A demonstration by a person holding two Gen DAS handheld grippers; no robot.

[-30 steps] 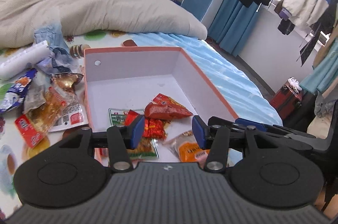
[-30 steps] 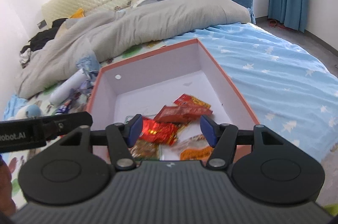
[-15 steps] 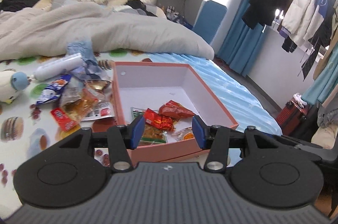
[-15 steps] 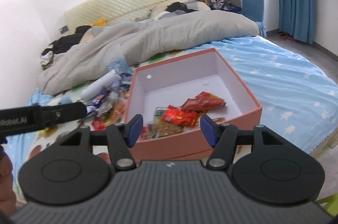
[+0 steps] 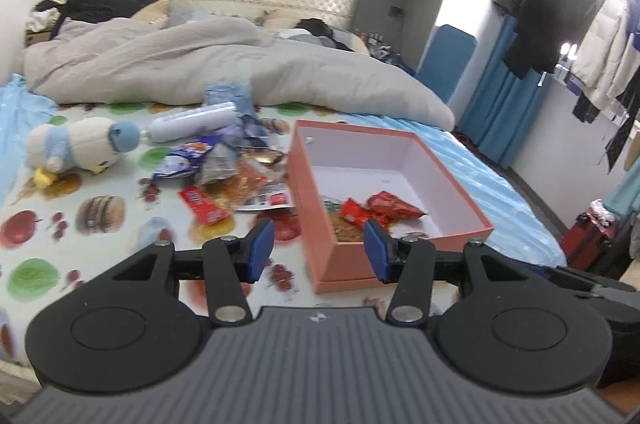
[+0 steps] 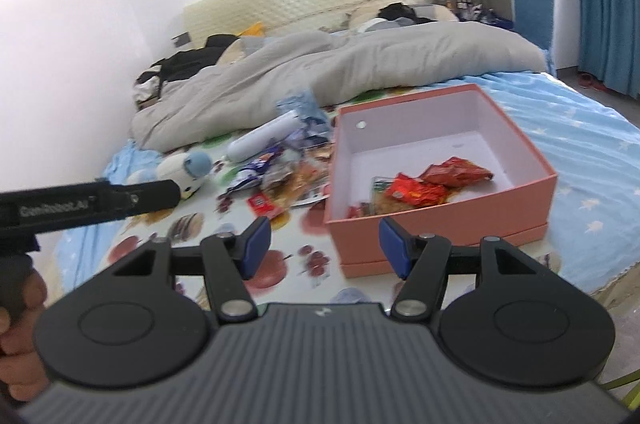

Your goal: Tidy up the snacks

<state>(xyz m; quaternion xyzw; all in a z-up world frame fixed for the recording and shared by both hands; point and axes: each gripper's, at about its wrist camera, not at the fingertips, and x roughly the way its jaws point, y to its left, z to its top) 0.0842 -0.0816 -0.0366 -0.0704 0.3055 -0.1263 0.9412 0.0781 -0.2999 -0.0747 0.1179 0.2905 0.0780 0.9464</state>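
Box (image 5: 320, 224) wall hides snacks (image 5: 380, 210) partly.

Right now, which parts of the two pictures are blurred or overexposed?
Left wrist view: window light behind the hanging dark coat is blown out; the fruit-print bedsheet smears nearby. Right wrist view: the white wall glares, the snack wrappers look soft.

The pink box (image 6: 440, 236) stands open-topped on the bed, its far half bare, red packets (image 6: 436, 184) crowding the near corner. Left of the box, loose wrappers (image 5: 228, 184) and a white tube (image 5: 192, 122) clutter the sheet. Nearer than the box, printed sheet (image 5: 100, 256) lies bare. Behind the box, a grey duvet (image 5: 200, 68) humps up.
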